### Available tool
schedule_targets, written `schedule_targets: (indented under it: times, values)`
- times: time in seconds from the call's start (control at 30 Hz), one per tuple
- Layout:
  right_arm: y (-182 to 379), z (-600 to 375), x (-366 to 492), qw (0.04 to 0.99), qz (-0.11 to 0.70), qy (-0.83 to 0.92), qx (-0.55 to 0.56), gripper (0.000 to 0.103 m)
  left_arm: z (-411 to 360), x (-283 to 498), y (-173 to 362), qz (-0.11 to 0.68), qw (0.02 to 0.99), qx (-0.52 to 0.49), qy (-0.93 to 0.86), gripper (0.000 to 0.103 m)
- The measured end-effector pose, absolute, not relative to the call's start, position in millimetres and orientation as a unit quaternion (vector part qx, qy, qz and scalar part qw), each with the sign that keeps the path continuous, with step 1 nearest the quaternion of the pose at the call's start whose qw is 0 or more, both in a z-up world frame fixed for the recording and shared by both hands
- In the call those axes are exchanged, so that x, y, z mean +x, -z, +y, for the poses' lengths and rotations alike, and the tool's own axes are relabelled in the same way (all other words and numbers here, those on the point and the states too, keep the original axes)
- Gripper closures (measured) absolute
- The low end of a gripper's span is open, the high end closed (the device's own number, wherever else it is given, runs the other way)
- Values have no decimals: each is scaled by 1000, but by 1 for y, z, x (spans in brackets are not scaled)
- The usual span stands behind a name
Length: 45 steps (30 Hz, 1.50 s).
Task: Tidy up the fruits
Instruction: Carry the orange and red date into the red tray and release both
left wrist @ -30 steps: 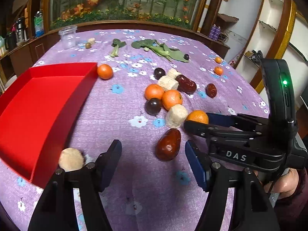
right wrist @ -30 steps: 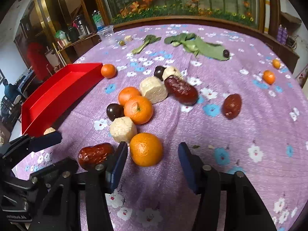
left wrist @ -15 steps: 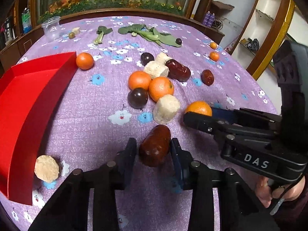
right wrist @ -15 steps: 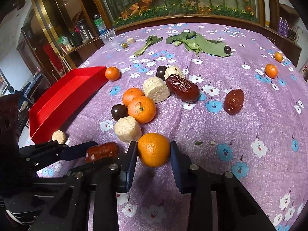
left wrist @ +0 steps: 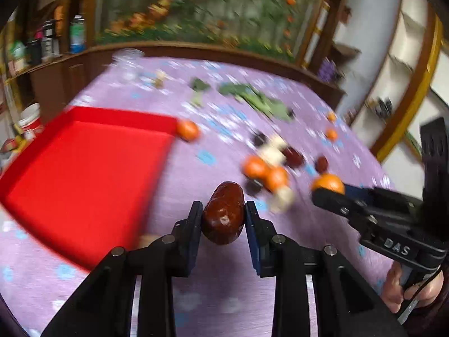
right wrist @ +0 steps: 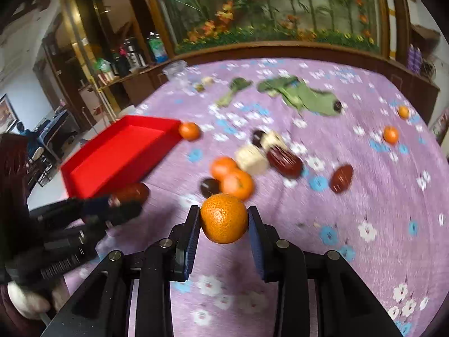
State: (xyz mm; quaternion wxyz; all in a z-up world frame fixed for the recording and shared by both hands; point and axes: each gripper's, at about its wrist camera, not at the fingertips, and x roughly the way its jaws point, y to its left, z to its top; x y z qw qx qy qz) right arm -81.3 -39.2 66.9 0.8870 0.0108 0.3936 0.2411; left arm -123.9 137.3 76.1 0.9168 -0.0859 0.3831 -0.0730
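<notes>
My left gripper [left wrist: 223,216] is shut on a dark red date [left wrist: 223,213] and holds it above the purple cloth, just right of the red tray [left wrist: 81,174]. My right gripper [right wrist: 224,220] is shut on an orange [right wrist: 224,218], lifted off the table. The right gripper and its orange [left wrist: 327,184] show at the right of the left wrist view. The left gripper with the date [right wrist: 132,192] shows at the left of the right wrist view, near the tray [right wrist: 120,151]. Both views are motion-blurred.
Several oranges [right wrist: 233,177], dark plums [right wrist: 210,186], pale cakes [right wrist: 251,158] and red dates [right wrist: 284,161] lie clustered mid-table. One orange [right wrist: 189,131] sits by the tray's far corner. Two small oranges [right wrist: 390,134] lie far right. Green leaves [right wrist: 303,94] and a plastic cup [right wrist: 175,68] are at the back.
Both grippers closed on their fruit, the left on the date and the right on the orange, and lifted them off the cloth. Both have moved toward the red tray.
</notes>
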Motion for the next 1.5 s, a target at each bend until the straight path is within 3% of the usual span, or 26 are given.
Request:
schedule_targets:
  times: [0.23,0.47,1.0,1.23,1.5]
  values:
    - [-96,30,-71,868,387,-311,7,66,222,-122,-96,359,928,-102,-23,74]
    - [-83,117,-53,839,407,-361,-21,66,280,-101,-74,375,916,-113,-92,74]
    - [-43,174,-30,810,450,-374,-38,66,293,-95,-49,386,908,-116,-113,74]
    - [-47,168,-32,816,442,-371,-25,60,294,-104,-59,370,912,-118,-130,47]
    - [-67,147,-43,833,412,-369,-18,58,280,-113,-72,360,918,-113,-126,42]
